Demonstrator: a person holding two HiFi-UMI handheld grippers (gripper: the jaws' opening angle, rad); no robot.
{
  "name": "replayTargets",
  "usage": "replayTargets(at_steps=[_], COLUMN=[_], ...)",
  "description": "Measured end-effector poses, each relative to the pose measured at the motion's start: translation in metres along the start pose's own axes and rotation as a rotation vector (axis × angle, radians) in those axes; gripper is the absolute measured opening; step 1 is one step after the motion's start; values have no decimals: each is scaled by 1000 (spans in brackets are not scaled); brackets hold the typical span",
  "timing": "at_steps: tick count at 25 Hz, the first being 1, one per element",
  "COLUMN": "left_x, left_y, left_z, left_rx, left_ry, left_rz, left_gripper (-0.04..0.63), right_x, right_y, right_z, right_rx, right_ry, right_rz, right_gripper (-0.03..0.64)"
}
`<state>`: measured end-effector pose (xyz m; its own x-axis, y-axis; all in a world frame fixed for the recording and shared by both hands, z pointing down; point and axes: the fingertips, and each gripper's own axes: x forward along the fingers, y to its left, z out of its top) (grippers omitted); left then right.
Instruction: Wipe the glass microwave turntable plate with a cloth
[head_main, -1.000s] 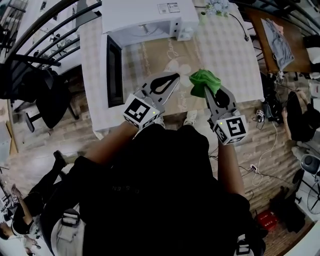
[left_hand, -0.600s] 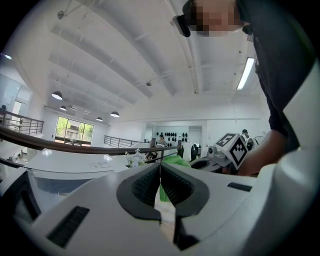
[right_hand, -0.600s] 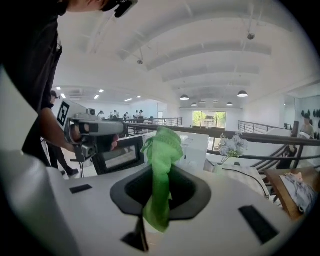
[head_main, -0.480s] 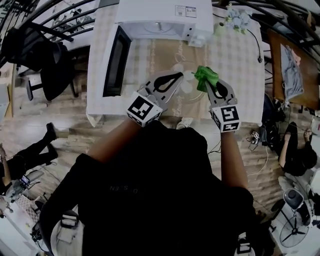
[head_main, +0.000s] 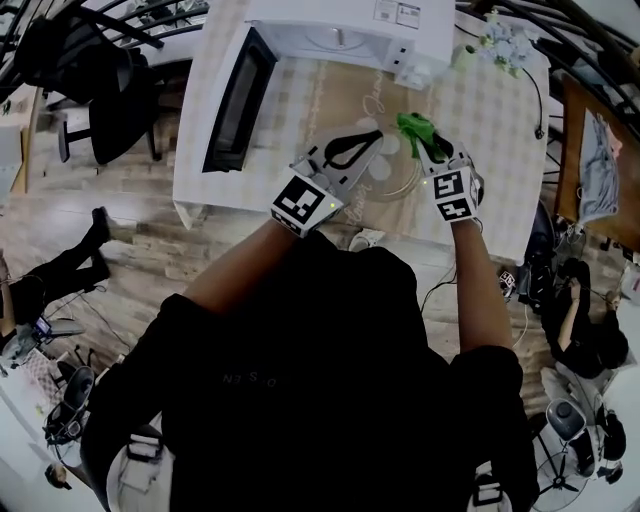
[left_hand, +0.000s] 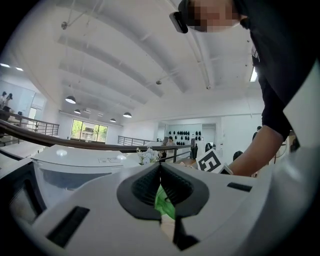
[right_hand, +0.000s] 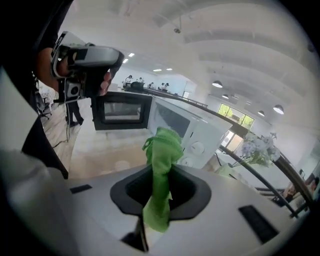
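Green crumpled cloth (head_main: 415, 128) is clamped between the jaws of the right gripper (head_main: 430, 148), its bunched end poking past the tips. The left gripper (head_main: 372, 140) has its jaws pressed together. A clear glass turntable plate (head_main: 395, 188) lies on the checked-cloth table (head_main: 490, 150) under both grippers, near the front edge. The white microwave oven (head_main: 330, 30) carries a top label (head_main: 398, 12), its print too small to read. Its dark door (head_main: 238, 100) hangs open to the left, with bare tabletop between door and grippers. Faint script on the beige table runner (head_main: 340, 95) is illegible.
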<state>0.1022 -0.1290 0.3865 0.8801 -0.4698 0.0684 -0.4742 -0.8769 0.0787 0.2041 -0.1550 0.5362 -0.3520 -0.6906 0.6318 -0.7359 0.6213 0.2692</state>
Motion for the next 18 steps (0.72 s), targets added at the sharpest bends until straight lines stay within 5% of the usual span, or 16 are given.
replayTargets(at_steps=[10,18], left_x=[31,25], left_y=[12,4], left_z=[-37,-48], left_rx=[-36,-58], left_ry=[28,49], left_rz=[64,92], left_gripper=[20,20], right_x=[62,101], right_y=[13,4], right_z=[-58,-83], right_rx=[-308,-454], right_ry=[230,311], right_rz=[144,145], right_gripper=[77,78])
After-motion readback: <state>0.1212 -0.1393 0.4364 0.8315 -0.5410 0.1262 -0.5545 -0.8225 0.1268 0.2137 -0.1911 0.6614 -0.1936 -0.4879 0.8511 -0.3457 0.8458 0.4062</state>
